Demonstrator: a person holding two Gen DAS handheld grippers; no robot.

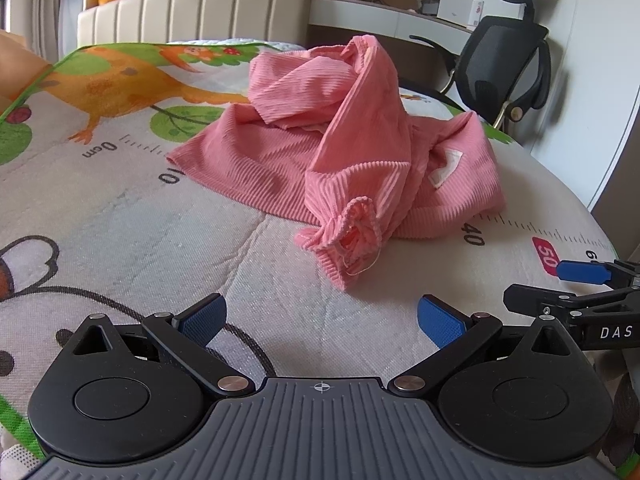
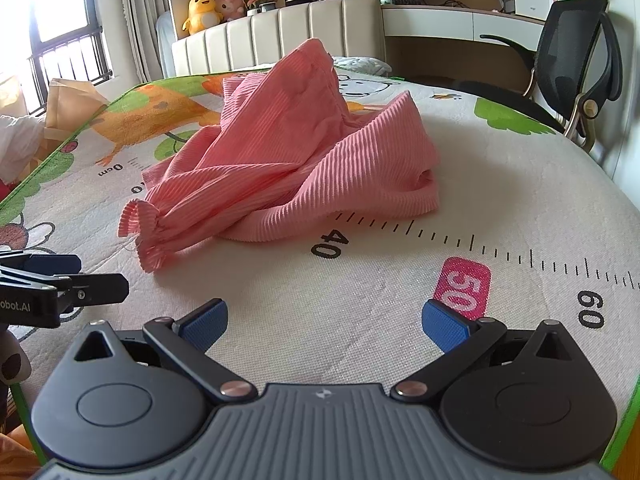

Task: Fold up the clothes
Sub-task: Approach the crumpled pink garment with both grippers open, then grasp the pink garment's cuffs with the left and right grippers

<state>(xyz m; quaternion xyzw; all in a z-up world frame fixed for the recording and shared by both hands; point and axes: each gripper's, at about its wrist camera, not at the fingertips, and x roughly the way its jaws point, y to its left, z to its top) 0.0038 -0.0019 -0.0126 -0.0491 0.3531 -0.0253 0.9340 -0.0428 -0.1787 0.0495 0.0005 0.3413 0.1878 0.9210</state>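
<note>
Pink ribbed top (image 1: 344,140) lay crumpled on play mat (image 1: 120,220): looked soft, light, floppy. Best hold probably sleeve cuff (image 1: 352,236). Left gripper (image 1: 320,320), right gripper (image 2: 324,322) both spread wide, empty.

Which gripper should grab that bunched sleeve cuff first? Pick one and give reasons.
Left. The sleeve cuff of the pink garment lies almost straight ahead of the open left gripper. From the right gripper, also open, the cuff sits off to its left, beyond the left gripper's fingers.

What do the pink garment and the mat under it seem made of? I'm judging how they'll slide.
Pink garment: soft ribbed knit, matte; fine parallel ridges and limp folds suggest it. Mat: printed woven-look or quilted textile, matte; fine grain and stitched seams show, exact fibre unclear.
</note>
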